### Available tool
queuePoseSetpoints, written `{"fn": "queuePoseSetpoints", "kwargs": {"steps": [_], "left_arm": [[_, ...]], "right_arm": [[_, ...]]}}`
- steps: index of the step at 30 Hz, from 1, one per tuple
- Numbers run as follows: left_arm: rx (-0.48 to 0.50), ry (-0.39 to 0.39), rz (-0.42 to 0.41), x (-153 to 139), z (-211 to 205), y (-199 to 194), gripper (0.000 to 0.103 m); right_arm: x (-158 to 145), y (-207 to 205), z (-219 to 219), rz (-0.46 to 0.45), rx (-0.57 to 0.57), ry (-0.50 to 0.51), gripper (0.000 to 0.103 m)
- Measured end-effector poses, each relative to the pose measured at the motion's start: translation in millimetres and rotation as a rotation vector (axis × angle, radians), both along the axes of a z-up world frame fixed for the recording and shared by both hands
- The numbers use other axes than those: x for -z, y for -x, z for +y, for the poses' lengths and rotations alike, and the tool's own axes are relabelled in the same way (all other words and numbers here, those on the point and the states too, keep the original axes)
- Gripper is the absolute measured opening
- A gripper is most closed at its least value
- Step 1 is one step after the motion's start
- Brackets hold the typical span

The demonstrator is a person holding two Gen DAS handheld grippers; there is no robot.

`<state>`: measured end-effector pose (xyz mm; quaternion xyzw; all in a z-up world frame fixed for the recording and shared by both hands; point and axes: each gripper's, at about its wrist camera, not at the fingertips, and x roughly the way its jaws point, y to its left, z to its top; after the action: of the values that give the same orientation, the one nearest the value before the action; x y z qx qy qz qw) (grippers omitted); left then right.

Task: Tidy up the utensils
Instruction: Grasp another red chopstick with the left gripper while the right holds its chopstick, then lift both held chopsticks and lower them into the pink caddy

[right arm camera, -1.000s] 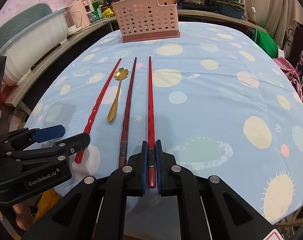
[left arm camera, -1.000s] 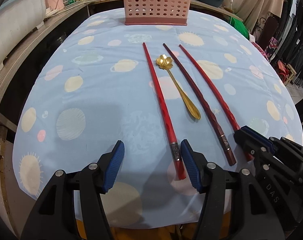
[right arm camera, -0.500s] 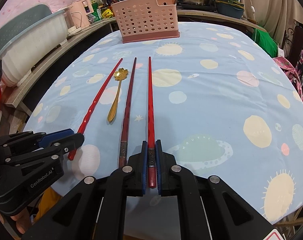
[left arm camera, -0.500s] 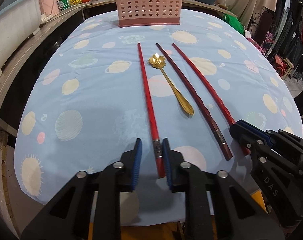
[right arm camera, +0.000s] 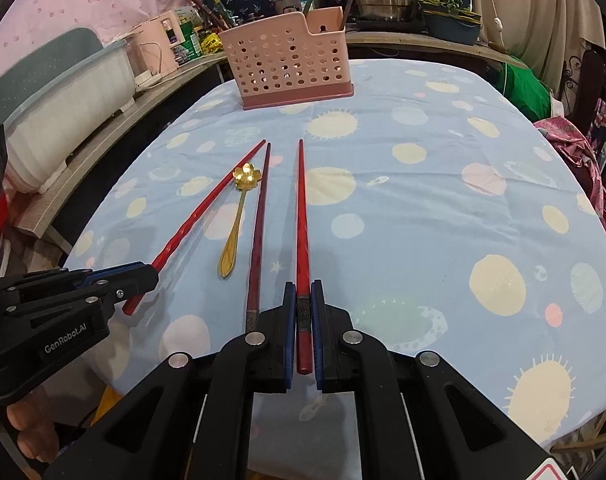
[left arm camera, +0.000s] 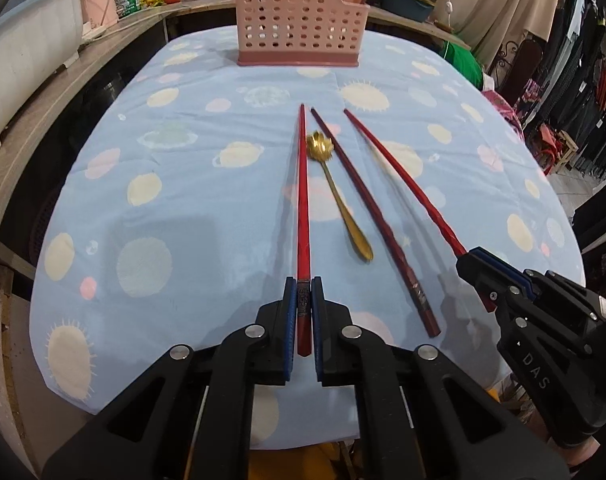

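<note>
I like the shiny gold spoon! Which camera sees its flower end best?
The right wrist view. There the gold spoon lies fully open, and its flower bowl shows clear petals facing the camera. In the left wrist view the spoon is also whole, but its flower end is blurrier and sits close beside a red chopstick.

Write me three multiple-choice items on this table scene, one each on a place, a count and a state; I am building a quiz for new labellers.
1. Where does the gold spoon lie?
A. inside the pink basket
B. on the cloth between two chopsticks
C. in a gripper

2. How many chopsticks are in view?
A. three
B. two
C. five

3. What is the left gripper doing?
A. hanging open over the cloth
B. shut on the spoon
C. shut on a red chopstick

Key: 1 B, it sits between the left red chopstick and the dark chopstick. 2 A, those two plus the right red chopstick in the right gripper. 3 C, its pads clamp the chopstick's end.
</note>
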<state>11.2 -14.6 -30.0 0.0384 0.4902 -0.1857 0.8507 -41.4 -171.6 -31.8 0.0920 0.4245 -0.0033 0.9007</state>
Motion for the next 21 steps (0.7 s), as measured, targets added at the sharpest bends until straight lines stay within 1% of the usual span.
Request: {"fn": "queuePoseSetpoints", "kwargs": {"steps": [6, 15, 21], "left_arm": [[-0.026, 0.052, -0.024, -25, 9, -15, 0.007], [-0.049, 0.09, -0.136, -79, 13, -43, 0.007], [-0.07, 0.114, -0.207, -119, 11, -75, 0.007]], "right_arm": [[-26, -8, -11, -0.048, 0.022, -0.035, 0.007], [-80, -37, -33, -0.155, 0.045, -0.061, 0.007], [-116, -66, -42, -0.231, 0.045, -0.061, 0.007]]}}
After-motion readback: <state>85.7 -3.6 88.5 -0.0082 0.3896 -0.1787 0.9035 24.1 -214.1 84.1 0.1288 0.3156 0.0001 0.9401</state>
